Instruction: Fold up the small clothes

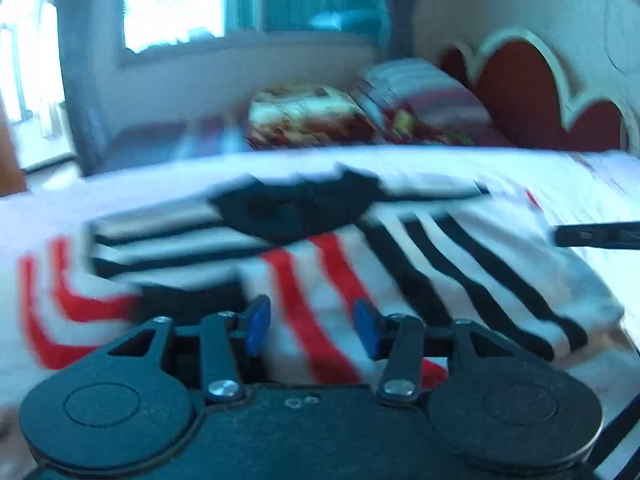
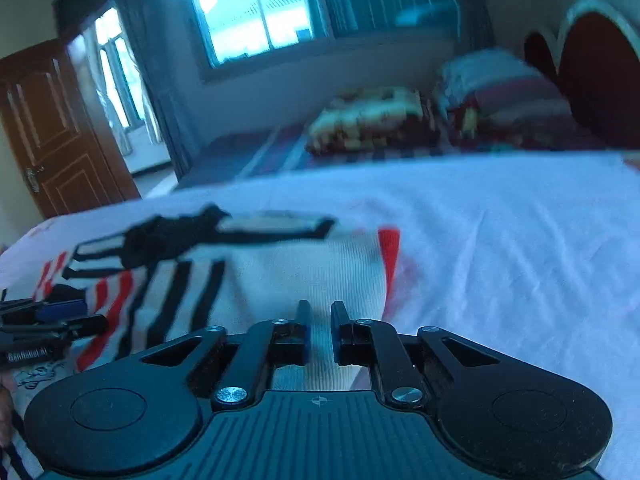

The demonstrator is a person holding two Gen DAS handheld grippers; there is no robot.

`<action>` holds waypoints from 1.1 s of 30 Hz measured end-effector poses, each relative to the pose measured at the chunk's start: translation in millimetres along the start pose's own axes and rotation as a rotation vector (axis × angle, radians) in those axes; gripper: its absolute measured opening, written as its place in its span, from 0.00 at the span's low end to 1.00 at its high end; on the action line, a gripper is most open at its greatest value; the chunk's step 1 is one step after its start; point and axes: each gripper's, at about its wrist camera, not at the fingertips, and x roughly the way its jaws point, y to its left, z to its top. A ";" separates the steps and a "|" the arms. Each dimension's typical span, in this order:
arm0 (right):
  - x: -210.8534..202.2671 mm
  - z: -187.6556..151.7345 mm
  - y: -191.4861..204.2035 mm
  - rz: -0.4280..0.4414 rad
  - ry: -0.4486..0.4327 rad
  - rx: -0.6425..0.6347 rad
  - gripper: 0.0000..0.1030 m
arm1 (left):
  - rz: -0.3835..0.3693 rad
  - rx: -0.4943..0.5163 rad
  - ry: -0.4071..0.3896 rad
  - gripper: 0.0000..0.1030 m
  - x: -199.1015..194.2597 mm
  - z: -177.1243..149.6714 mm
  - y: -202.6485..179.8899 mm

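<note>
While both grippers hover low at the near edge of the garment, you are in the grasping stage of a fold, as judged from their placement. The left gripper (image 1: 310,326) stands with its jaws apart and nothing between the blue pads (image 1: 258,322); red-striped cloth lies just beyond them at 12 o'clock. The right gripper (image 2: 320,330) has its jaws drawn close with a narrow gap, and white ribbed cloth shows in that gap; motion blur prevents confirming whether the cloth is pinched.

The next move calls for you to close each gripper on the near hem, then lift and carry that edge toward 12 o'clock without dragging the layers beneath.

The striped shirt (image 1: 320,264) lies spread on the bed (image 2: 500,240), on a white sheet. It is white with black and red stripes. A black collar (image 1: 292,210) sits at its far edge. Its right sleeve area appears already turned inward, though blur limits certainty.
</note>
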 end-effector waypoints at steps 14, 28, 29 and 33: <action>10.4 -18.4 -7.5 -0.007 0.055 0.034 0.10 | 0.065 -0.195 0.036 0.06 -3.0 -23.4 59.6; -23.2 -18.1 -11.0 0.068 -0.019 0.047 0.11 | 0.191 -0.143 -0.062 0.39 -45.0 -19.3 66.0; -24.3 -21.2 -8.7 0.087 -0.011 0.042 0.11 | 0.169 -0.115 -0.062 0.40 -46.2 -15.6 56.1; -13.1 -38.7 6.1 0.054 0.040 -0.025 0.11 | 0.078 0.052 -0.018 0.54 -23.1 -12.6 -0.4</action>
